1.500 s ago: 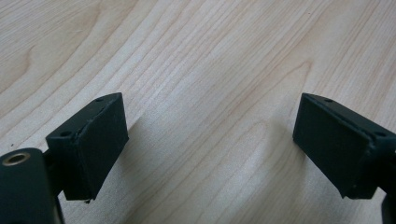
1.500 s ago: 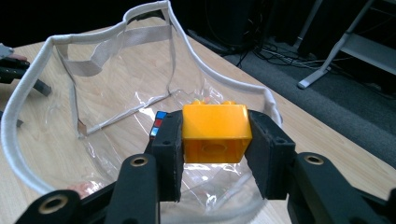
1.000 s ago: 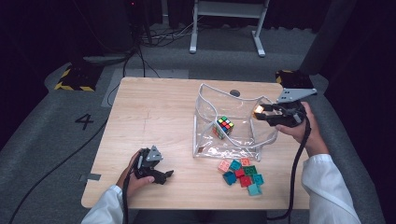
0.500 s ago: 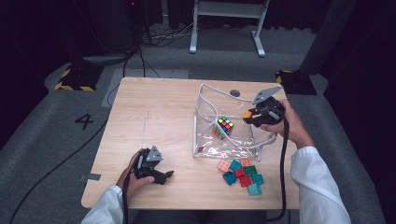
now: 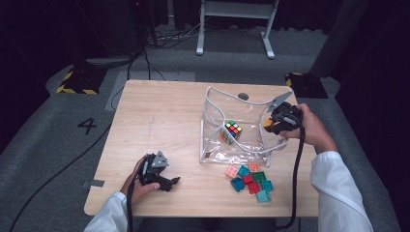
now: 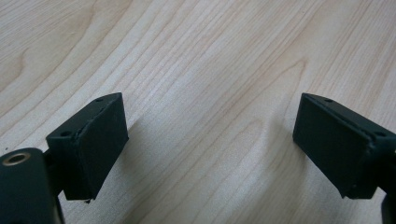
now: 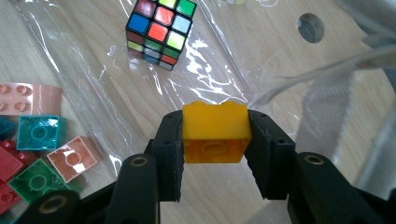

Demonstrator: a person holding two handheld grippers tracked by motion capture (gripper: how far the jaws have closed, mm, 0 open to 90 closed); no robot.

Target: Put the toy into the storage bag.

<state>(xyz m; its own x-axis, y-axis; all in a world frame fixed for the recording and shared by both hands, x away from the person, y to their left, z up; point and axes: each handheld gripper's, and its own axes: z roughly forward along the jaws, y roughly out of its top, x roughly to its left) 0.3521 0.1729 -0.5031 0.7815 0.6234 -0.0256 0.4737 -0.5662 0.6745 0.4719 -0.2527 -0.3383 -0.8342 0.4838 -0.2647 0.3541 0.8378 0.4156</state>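
A floor marking "4" (image 5: 88, 126), a striped floor block (image 5: 77, 81) and a metal stand (image 5: 235, 19) beyond the table

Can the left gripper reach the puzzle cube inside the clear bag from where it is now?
Probably not directly: the left gripper rests open on the table's near left, and the clear bag has its side wall between it and the puzzle cube.

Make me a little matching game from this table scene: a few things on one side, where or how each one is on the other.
Things:
1. yellow brick
2. puzzle cube
3. left gripper
4. loose bricks

States:
A. open, nothing between its jaws
B. in a heap on the table in front of the bag
C. clamped in the right gripper
D. inside the clear bag

Pairs: 1-C, 2-D, 3-A, 4-B
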